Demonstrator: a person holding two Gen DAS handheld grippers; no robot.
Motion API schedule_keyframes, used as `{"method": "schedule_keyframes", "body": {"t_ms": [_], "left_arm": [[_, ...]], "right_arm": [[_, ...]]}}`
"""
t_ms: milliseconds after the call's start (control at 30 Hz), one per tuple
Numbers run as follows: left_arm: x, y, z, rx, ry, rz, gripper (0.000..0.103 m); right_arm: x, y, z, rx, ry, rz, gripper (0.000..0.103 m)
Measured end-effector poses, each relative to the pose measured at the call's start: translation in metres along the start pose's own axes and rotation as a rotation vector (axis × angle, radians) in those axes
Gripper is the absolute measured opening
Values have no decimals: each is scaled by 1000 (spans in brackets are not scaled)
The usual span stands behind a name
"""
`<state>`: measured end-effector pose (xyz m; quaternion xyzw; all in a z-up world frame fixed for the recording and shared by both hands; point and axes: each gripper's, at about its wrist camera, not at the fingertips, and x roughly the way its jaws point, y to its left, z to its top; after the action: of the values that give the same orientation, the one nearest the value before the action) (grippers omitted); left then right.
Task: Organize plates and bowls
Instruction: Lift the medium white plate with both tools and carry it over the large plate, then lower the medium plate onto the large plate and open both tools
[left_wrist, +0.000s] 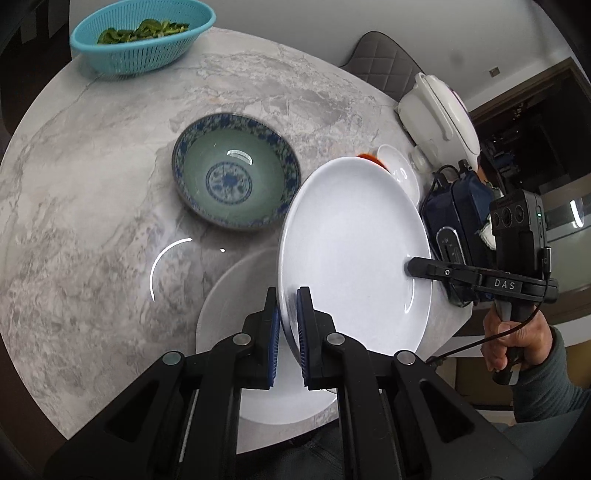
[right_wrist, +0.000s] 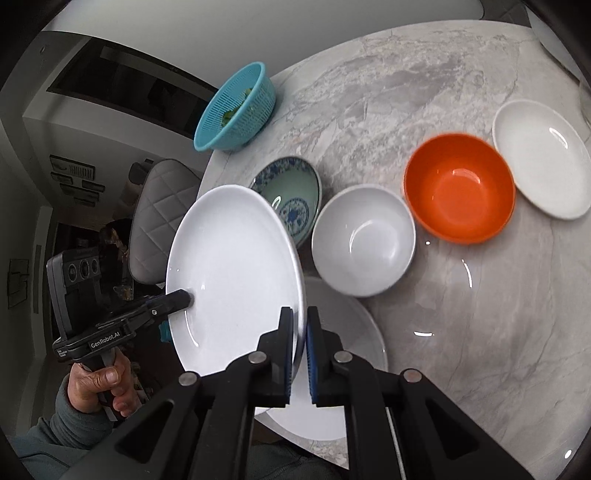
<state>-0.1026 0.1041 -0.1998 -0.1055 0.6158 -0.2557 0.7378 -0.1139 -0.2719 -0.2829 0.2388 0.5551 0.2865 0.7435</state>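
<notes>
A large white plate (left_wrist: 351, 240) (right_wrist: 236, 258) hangs tilted above the table, gripped at opposite rims. My left gripper (left_wrist: 288, 310) (right_wrist: 188, 297) is shut on its near rim in the left wrist view. My right gripper (right_wrist: 300, 325) (left_wrist: 410, 267) is shut on the other rim. A second large white plate (left_wrist: 229, 314) (right_wrist: 343, 332) lies flat on the table just below it. Behind stands a blue-patterned bowl (left_wrist: 236, 173) (right_wrist: 291, 192). A white bowl (right_wrist: 364, 240), an orange bowl (right_wrist: 458, 188) and a small white plate (right_wrist: 541, 158) line up to the right.
The round marble table (left_wrist: 92, 184) (right_wrist: 480, 332) carries a teal colander (left_wrist: 144, 37) (right_wrist: 236, 110) of greens at its far edge. A white rice cooker (left_wrist: 439, 114) and a dark blue bag (left_wrist: 458, 206) stand at one side. A grey quilted chair (right_wrist: 162, 214) is beside the table.
</notes>
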Motion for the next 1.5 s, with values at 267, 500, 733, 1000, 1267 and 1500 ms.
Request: {"method": "schedule_keyframes", "body": {"t_ms": [267,500,733,1000,1267,1500], "left_arm": [[42,31,-63,-28,55,30,7],[69,39,-77,1,70,75,8],[85,39,-68,24,72,108,9],[107,38,-63,27,79,121,9],[107,39,-61,13,58,119,12],[102,42,-65,-2,40,108,14]], "right_arm": [[53,-24,-59,81,74,-16,9],[75,-39,-77,101,86,-46,9],[85,-44,-76,83,80,-92,9],[84,-50,-81,56,70,-134,9],[83,-46,-81,20,52,-156,11],[80,-39,-82,7,31,-137,36]]}}
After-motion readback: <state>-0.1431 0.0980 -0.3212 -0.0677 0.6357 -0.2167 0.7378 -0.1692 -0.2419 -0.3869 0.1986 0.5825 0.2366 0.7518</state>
